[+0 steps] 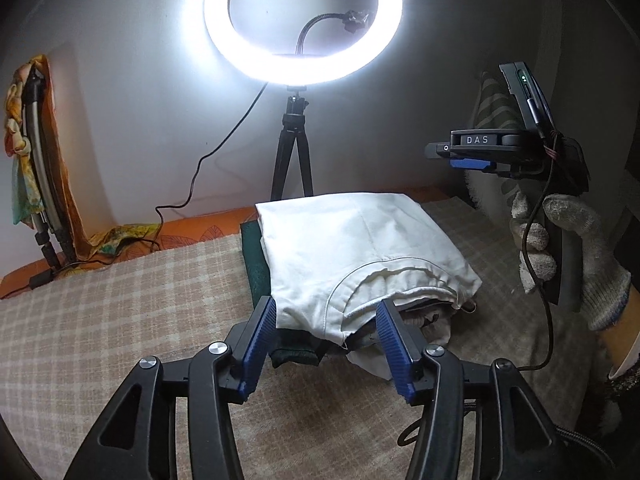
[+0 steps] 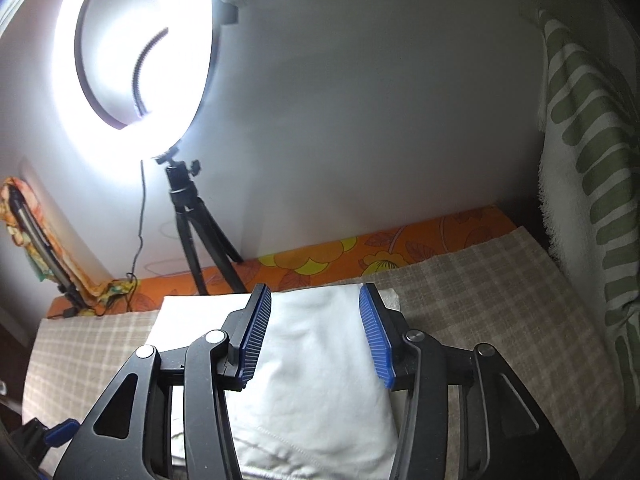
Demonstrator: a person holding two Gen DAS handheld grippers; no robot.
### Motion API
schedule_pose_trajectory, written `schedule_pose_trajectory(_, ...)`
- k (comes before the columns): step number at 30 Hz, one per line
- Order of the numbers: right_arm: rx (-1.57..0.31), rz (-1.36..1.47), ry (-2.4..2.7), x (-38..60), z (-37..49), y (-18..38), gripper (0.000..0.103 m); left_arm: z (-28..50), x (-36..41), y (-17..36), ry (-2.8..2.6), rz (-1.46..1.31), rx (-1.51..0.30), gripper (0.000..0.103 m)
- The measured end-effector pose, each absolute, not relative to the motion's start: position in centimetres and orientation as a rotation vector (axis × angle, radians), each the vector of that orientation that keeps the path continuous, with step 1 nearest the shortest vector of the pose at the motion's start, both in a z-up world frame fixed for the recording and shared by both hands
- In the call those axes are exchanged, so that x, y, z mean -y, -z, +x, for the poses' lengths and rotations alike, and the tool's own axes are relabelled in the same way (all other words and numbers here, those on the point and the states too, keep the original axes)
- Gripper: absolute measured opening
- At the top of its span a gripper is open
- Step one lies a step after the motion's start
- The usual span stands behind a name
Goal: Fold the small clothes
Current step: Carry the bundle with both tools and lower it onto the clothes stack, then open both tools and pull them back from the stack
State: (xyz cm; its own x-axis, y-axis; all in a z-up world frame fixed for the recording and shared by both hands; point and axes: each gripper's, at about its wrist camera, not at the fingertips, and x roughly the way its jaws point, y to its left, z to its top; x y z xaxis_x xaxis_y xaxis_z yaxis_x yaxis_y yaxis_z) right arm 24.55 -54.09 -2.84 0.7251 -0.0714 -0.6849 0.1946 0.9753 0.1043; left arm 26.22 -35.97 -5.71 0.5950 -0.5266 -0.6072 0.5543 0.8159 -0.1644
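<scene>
Left wrist view: left gripper (image 1: pixel 326 312) spread, empty, at near edge of folded white garment (image 1: pixel 360 240) atop clothes stack on checked blanket (image 1: pixel 120 300) | right gripper (image 2: pixel 316 300) spread above garment, not pinching.

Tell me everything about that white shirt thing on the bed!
The white garment is folded into a rough rectangle of soft, cotton-looking cloth with a stitched curved hem at its near edge. It lies on top of a dark green garment and some other pale cloth, all on the checked blanket. Both tongs, left and right, stand open and are not gripping it.
</scene>
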Motion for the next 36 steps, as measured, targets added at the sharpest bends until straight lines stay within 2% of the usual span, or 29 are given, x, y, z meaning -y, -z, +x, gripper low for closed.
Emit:
schedule_pose_trajectory(8,-0.712,0.158,0.126,52.1,19.8,-1.7,0.046,21.8,33.7,2.8,0.615,0.043,-0.65,0.061)
schedule_pose_trajectory(12,-0.69,0.149,0.119,50.9,16.9,-3.4,0.059,19.5,32.4,1.6,0.605,0.044,-0.632,0.07)
schedule_pose_trajectory(16,-0.686,0.134,0.098,49.4,14.3,-4.6,0.061,17.3,30.7,0.6,0.592,0.035,-0.615,0.082)
schedule_pose_trajectory(21,-0.666,0.128,0.09,47.2,10.7,-5.5,0.075,15.0,28.9,0.1,0.578,0.038,-0.607,0.092)
schedule_pose_trajectory(30,-0.655,0.102,0.107,42.0,4.3,-5.2,0.082,9.9,25.1,0.7,0.567,0.032,-0.616,0.095)
schedule_pose_trajectory(36,-0.638,0.107,0.183,39.2,0.4,-3.5,0.083,6.3,22.7,1.6,0.565,0.054,-0.572,0.101)
